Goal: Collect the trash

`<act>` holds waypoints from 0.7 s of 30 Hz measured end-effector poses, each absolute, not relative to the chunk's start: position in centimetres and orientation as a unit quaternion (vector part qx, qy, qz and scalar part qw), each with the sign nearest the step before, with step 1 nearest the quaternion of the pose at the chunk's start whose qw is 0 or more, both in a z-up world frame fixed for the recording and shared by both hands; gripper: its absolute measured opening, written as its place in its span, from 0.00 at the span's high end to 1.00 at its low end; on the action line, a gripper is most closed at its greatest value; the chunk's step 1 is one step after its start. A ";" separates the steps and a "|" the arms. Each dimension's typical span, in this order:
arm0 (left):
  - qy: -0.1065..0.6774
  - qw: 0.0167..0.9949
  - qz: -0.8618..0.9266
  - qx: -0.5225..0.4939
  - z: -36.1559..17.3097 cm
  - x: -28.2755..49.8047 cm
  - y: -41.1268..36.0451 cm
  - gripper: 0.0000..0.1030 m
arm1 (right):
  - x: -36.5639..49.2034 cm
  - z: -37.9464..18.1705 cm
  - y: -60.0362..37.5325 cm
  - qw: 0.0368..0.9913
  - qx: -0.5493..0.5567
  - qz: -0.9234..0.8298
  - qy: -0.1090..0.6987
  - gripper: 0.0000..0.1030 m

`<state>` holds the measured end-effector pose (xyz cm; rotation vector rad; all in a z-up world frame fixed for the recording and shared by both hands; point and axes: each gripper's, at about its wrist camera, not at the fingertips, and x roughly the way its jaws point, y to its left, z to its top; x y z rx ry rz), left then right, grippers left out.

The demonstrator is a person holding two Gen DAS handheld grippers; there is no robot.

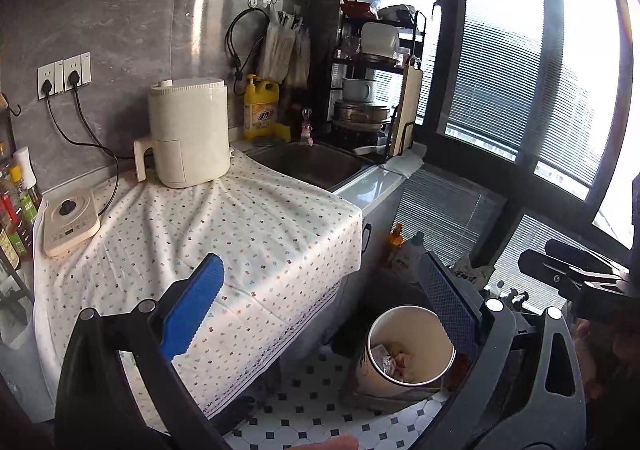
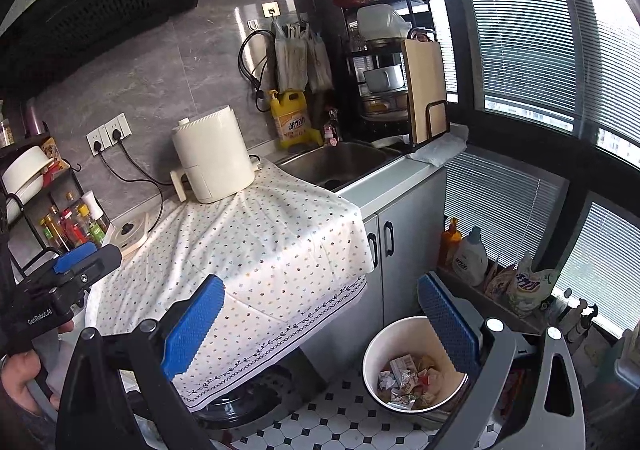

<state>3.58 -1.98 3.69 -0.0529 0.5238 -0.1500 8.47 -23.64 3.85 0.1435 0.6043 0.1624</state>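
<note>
Both tools, left (image 1: 320, 302) and right (image 2: 320, 314), gape wide and empty, the trash (image 2: 408, 378) already lies in the bin (image 2: 374, 350) at lower right, and the tabletop (image 2: 264, 234) seems clear, so little apparently remains.

a white round bin (image 2: 414, 364) stands upright at lower right, holding crumpled wrappers (image 2: 404, 380) at its bottom.

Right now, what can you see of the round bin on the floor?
The bin is a round, open-topped tub, white inside with a thin rim, standing upright on the black-and-white tiled floor beside the grey cabinet. No lid shows. Crumpled wrappers cover its bottom, well below the rim. The right gripper's right finger hides part of its rim.
</note>
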 end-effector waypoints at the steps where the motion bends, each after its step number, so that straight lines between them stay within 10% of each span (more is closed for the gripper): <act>1: 0.260 0.962 -0.074 -0.024 3.7 3.6 -2.2 0.06 | 8.5 3.7 -23.9 0.948 0.075 0.080 0.298 0.08; 21: 0.270 0.960 -0.071 -0.028 3.2 4.7 -2.7 0.06 | 9.7 2.9 -24.1 0.946 0.074 0.078 0.305 0.08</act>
